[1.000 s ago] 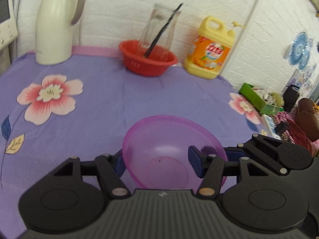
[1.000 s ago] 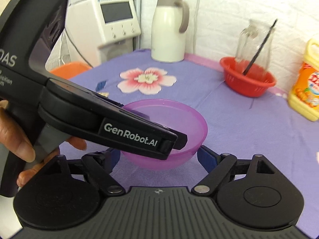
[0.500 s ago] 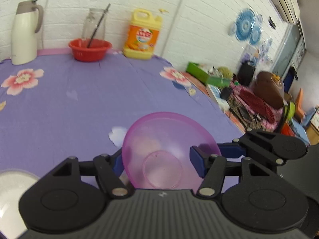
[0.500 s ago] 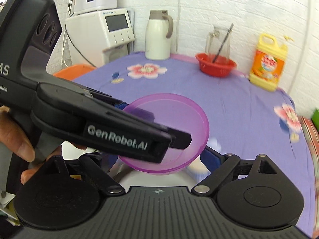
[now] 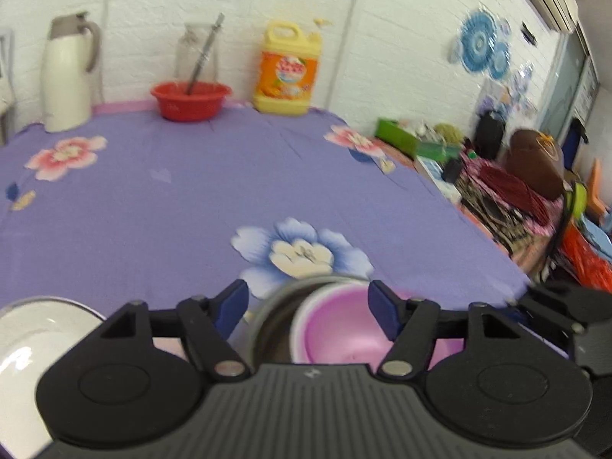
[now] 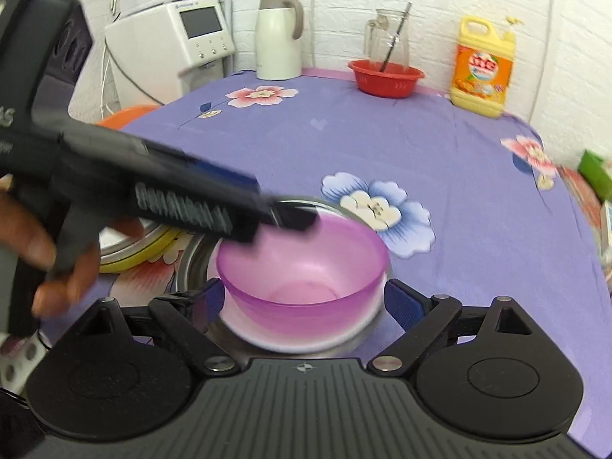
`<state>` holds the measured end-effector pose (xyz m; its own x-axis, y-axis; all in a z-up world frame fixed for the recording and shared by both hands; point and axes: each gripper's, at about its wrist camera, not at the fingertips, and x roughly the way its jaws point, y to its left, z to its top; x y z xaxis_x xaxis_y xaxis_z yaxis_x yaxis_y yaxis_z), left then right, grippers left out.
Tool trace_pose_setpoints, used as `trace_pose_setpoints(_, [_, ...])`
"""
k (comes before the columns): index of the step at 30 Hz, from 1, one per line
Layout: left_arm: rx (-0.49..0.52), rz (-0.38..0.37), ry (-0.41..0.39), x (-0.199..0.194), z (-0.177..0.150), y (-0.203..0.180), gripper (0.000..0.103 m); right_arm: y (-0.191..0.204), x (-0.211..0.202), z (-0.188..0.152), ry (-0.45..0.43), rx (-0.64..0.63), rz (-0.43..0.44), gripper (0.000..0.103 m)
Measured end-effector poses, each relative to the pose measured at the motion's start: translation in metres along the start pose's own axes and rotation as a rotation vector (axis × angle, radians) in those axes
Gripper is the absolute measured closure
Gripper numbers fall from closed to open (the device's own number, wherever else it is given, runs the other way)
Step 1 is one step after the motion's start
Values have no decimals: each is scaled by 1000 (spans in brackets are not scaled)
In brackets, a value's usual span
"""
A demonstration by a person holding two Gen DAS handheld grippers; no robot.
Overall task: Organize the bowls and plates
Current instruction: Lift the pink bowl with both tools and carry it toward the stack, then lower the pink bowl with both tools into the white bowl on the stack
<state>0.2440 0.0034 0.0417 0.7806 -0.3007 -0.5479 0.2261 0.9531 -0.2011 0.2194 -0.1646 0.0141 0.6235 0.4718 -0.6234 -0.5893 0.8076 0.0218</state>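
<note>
A translucent purple bowl (image 6: pixel 302 267) sits nested in a white bowl (image 6: pixel 244 329) inside a steel bowl (image 6: pixel 191 260) near the table's front edge. It also shows low in the left wrist view (image 5: pixel 340 329), below and between my left gripper's fingers. My left gripper (image 5: pixel 308 306) is open and holds nothing; its body crosses the right wrist view, its tip over the purple bowl's far-left rim. My right gripper (image 6: pixel 304 300) is open, its fingers on either side of the bowl's near wall without gripping it.
A white plate (image 5: pixel 34 348) lies at the left, and a steel plate on a yellow one (image 6: pixel 134 248) shows left of the stack. At the back stand a white thermos (image 6: pixel 277 36), a red basin (image 6: pixel 384 76) with a glass jug, and a yellow detergent bottle (image 6: pixel 482 65). Clutter lies beyond the table's right edge.
The purple bowl came back across the table and now sits in the stacked bowls. My left gripper let go of it and opened wider. Both views are motion-blurred.
</note>
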Motion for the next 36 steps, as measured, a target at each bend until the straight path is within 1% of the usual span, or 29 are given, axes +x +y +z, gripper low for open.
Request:
trace_pose_setpoints(4, [-38,21,-57,-13,4,11,32,-4,-20,-19,-29,47,-18,0])
trace_pose_setpoints(8, [-54,40,-82,-22,0,10,31,-7,-29,-32,-81,115,-61,0])
trace_pose_setpoints(10, [-62,38,-86,-24,-7,7,30,-9,-29,-36,-112,170,-76,0])
trace_pose_setpoints(12, [-70,37,-87,-25,-12,5,29,-15,-28,-39,-146,242,-72,0])
trace_pose_setpoints(15, [-70,34,-72,-22,-18,3,29,-24,-22,-39,-172,324,-73,0])
trace_pose_setpoints(19, [-84,41,-40,-10,-21,6,28,-35,-7,-30,-149,363,-88,0])
trace_pose_setpoints(25, [-107,50,0,6,-21,13,28,-38,21,-13,-103,348,-110,0])
trace_pose_setpoints(32, [-107,69,30,18,-20,23,27,-39,47,-12,-39,340,-98,0])
trace_pose_setpoints(34, [-106,56,39,21,-19,24,25,-40,52,-14,-26,351,-96,0])
trace_pose_setpoints(36, [-96,36,61,25,-17,26,25,-38,53,-14,-31,347,-97,0])
